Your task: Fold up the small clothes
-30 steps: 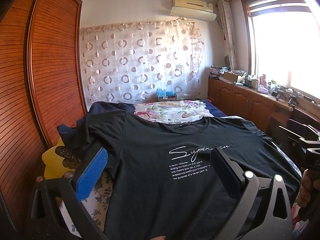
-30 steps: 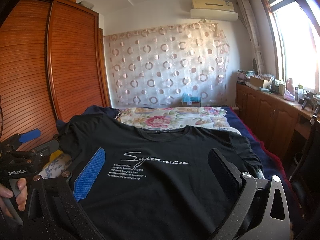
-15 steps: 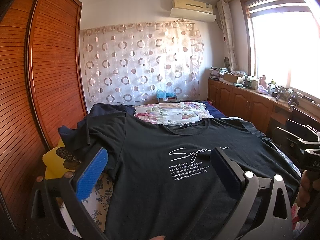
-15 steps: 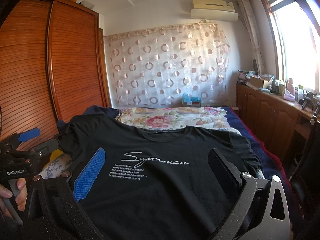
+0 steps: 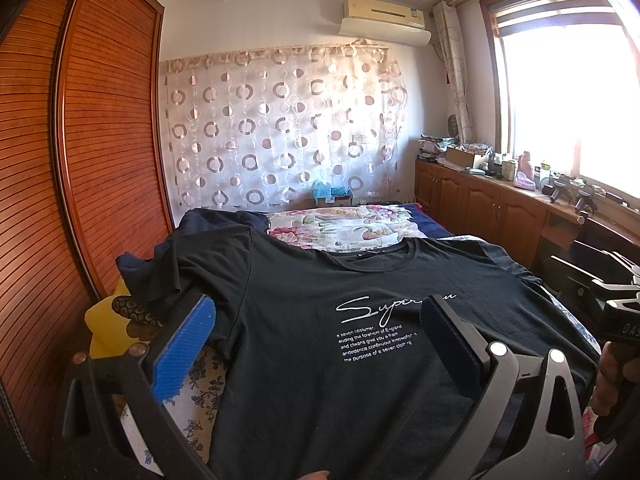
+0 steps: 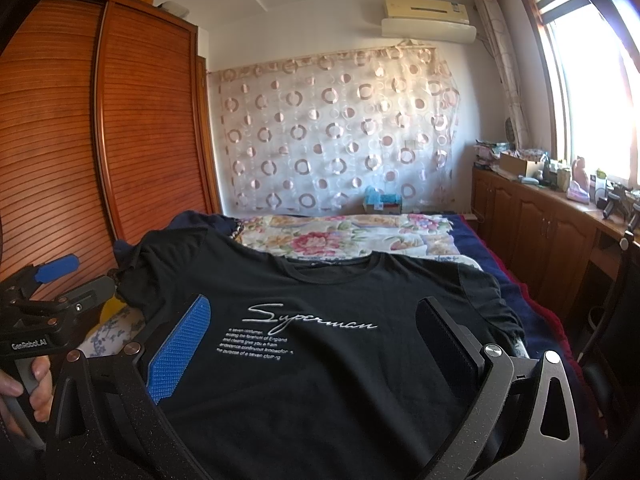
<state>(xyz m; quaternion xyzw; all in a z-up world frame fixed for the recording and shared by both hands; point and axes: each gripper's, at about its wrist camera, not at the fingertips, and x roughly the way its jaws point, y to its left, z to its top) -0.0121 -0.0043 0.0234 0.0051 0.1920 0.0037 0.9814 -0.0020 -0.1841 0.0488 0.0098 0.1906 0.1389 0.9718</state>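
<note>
I hold both tongs, left (image 5: pixel 316 344) and right (image 6: pixel 312 340), spread wide above the black T-shirt (image 6: pixel 340 360) lying flat on the bed (image 6: pixel 472 236).

"Superman" on black T-shirt (image 6: pixel 340 360)

wardrobe (image 5: pixel 100 152) hemming left, cabinets (image 5: pixel 492 208) right

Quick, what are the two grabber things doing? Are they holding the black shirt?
Left gripper: open, fingers spread wide above the black T-shirt, holding nothing.
Right gripper: open too, fingers apart over the same shirt, holding nothing.
</note>
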